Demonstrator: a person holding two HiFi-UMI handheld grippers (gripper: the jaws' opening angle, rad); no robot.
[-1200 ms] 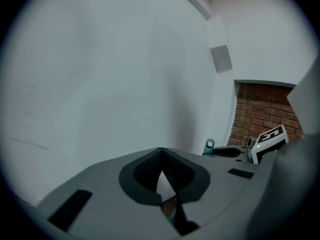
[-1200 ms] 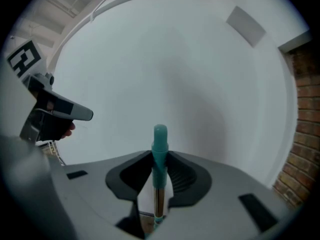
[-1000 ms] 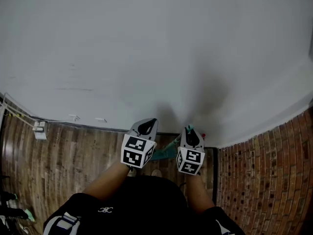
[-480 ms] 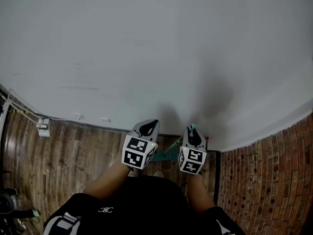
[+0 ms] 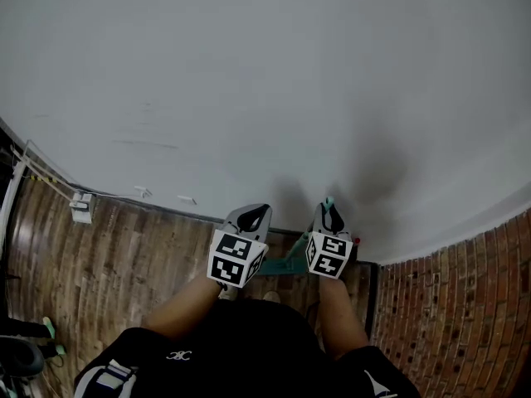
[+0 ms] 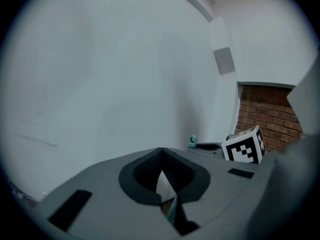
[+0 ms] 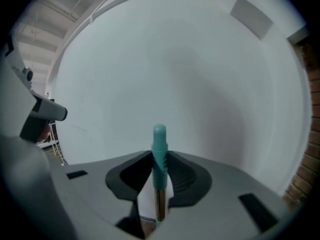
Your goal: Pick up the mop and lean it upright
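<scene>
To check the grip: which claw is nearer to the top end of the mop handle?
Right. The right claw grips the mop handle just below its top end; the left claw stands off to the left of that end.

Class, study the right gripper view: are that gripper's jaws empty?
No. The teal-tipped mop handle stands upright between the jaws of the right gripper, which are closed on it.

The mop (image 7: 159, 139), a teal-capped metal handle, stands upright, pinched between the fingers of the right gripper (image 7: 159, 156); its teal head lies well below them.
</scene>
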